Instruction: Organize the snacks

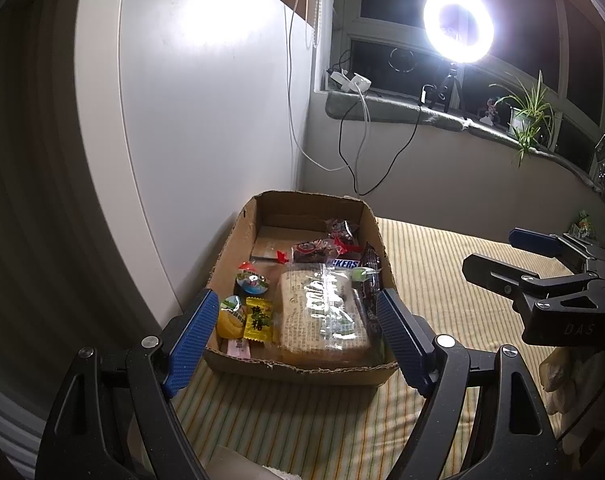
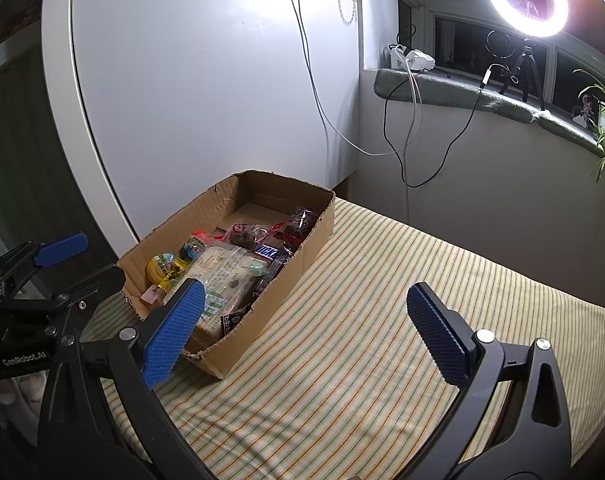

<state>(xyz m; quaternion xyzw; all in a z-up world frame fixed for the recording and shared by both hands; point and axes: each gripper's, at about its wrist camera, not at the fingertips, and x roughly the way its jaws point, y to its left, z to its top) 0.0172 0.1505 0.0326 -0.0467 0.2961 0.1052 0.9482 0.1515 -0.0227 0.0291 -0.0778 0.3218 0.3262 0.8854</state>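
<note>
A ring light (image 1: 458, 26) on the window sill is the main source and is overexposed, throwing a glare patch on the white panel (image 1: 206, 20). Windows are dark; left margins of both views fall into shadow. Fisheye distortion bends straight edges near the frame borders; central focus is sharp.

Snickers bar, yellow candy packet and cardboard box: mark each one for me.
Snickers bar (image 1: 344, 264), left wrist view, on the printed logo.
yellow candy packet (image 1: 257, 319), left wrist view, middle of the wrapper.
cardboard box (image 2: 262, 320), right wrist view, bare outer side wall.
</note>
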